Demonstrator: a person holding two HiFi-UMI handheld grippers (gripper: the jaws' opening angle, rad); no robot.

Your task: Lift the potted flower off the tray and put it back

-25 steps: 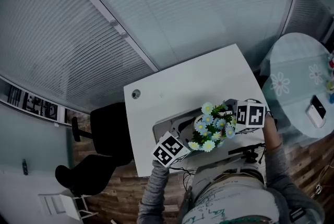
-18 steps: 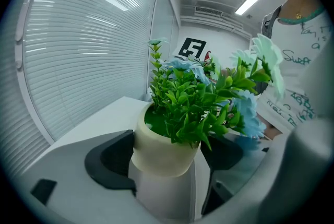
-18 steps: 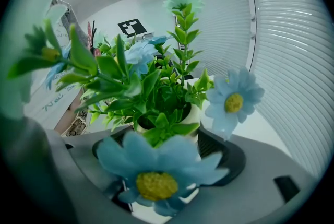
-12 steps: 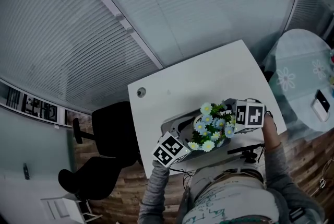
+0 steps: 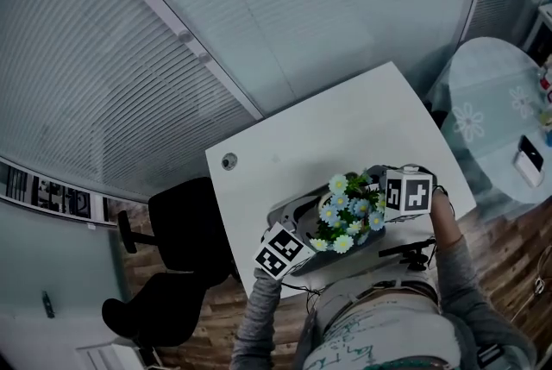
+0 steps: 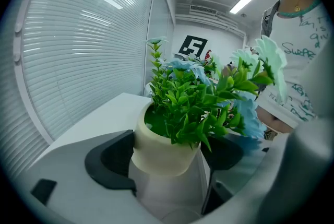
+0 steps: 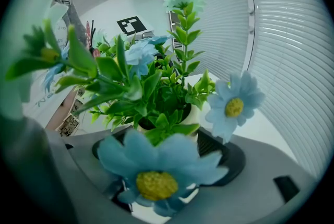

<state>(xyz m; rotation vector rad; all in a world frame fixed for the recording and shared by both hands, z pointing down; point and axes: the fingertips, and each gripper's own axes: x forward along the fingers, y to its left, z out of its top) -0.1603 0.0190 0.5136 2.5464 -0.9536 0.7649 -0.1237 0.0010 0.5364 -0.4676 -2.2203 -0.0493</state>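
Observation:
The potted flower (image 5: 349, 213), blue and white daisies over green leaves in a cream pot (image 6: 162, 152), stands near the front edge of the white table (image 5: 328, 135). My left gripper (image 5: 319, 232) comes in from the left and its black pads (image 6: 107, 157) press the pot's sides. My right gripper (image 5: 376, 206) comes from the right, also shut on the pot (image 7: 192, 113), with a big blue bloom (image 7: 156, 176) hiding most of its jaws. I cannot make out the tray beneath the pot or whether the pot rests on anything.
A round cable hole (image 5: 228, 160) sits at the table's far left corner. A black office chair (image 5: 181, 213) stands to the left of the table. A round glass table (image 5: 492, 109) with a phone (image 5: 528, 159) stands at the right. Window blinds run behind.
Both grippers stay shut on the pot in nearly the same place. The head view has swayed a little, and the left gripper sits slightly lower in it.

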